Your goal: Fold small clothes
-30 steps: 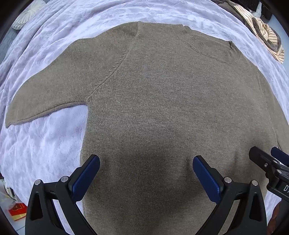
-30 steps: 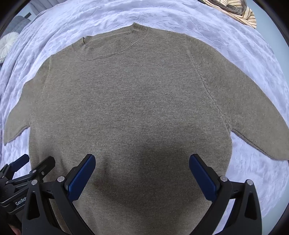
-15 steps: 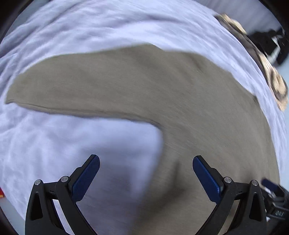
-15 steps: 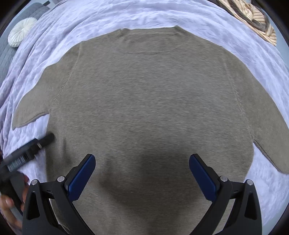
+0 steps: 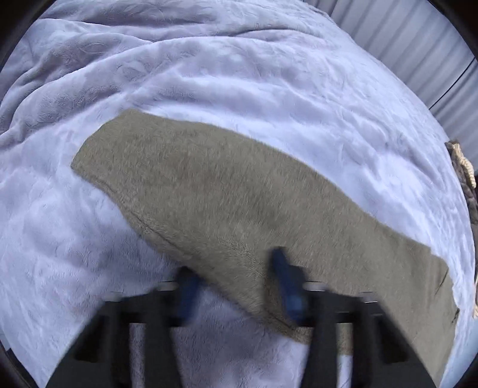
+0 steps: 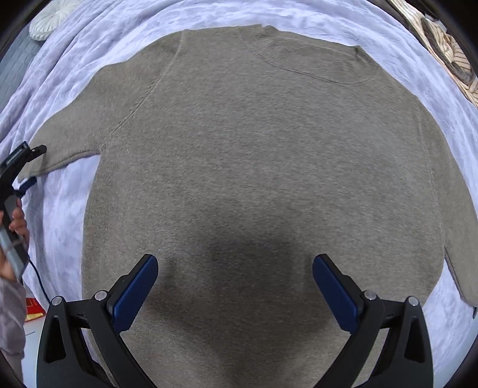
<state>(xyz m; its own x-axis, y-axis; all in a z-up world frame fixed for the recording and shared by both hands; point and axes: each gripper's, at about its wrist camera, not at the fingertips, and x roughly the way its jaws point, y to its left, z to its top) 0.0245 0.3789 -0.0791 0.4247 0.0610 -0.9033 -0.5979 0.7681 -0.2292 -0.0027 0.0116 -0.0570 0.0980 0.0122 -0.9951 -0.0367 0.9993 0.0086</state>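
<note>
Blanket (image 6: 403,68), lilac plush, covers the bed and carries everything; landmark for all places below is the sweater (image 6: 254,155). Sweater: olive knit, spread flat on the blanket, neck band at the far edge, hem nearest the right gripper, no fold made yet. Step in hand, judged: first fold, taking the left sleeve (image 5: 227,191) to bring it across the body. Left gripper (image 5: 236,283) sits at the lower edge of that sleeve, part-way along between cuff and armpit; jaws closing, blurred, sleeve edge lies between them, one pad over the knit and the other on the blanket side; pads not yet seen pressing. Right gripper (image 6: 236,295) hangs over the lower middle of the sweater body, jaws wide apart, nothing in them, its shadow on the knit below. Next move, judged: finish the pinch on the sleeve without catching blanket pile, then lift and carry the sleeve inward over the chest; right gripper may need to pin the body. Edges: sleeve cuff and far edge lie flat, easy to trace. Room: bare blanket all round the sleeve; a striped cloth (image 6: 448,56) lies past the sweater's neck corner, well apart; a white cushion (image 6: 47,21) beyond the left shoulder, also clear.
</note>
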